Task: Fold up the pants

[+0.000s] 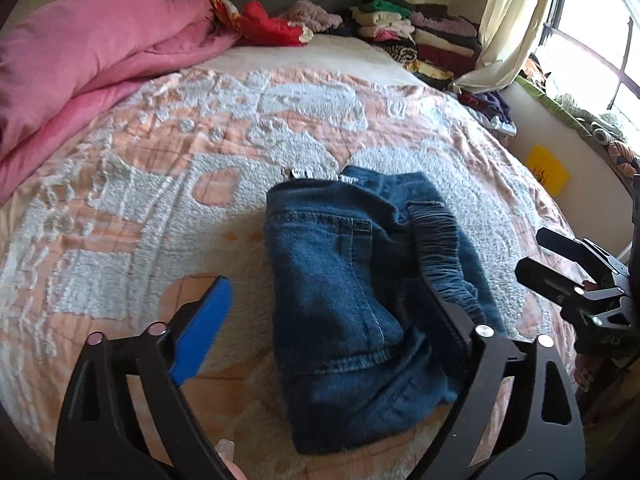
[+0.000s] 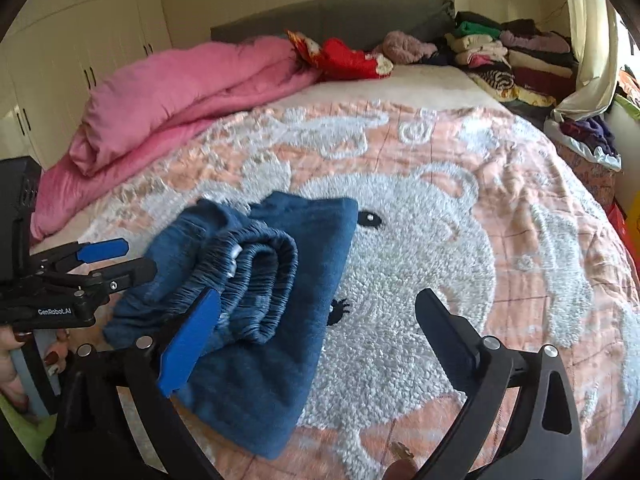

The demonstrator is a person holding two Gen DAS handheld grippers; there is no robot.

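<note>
Pink duvet (image 1: 80, 60) lies bunched along the bed's left side. Left hand-held gripper (image 1: 332, 320) hangs with jaws spread wide, gripping nothing, over the folded blue pants (image 1: 352, 280) lying on the peach-and-white bedspread (image 1: 160, 160). Right hand-held gripper (image 2: 320, 340) is likewise wide open and empty beside them. Stacked clothes (image 1: 420, 36) sit far right.

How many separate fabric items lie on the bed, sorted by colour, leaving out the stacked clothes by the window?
Blue: 1, the folded jeans
Pink: 1, the quilt
Red: 1, the patterned cloth
Mauve: 1, the fuzzy bundle
Total: 4
</note>
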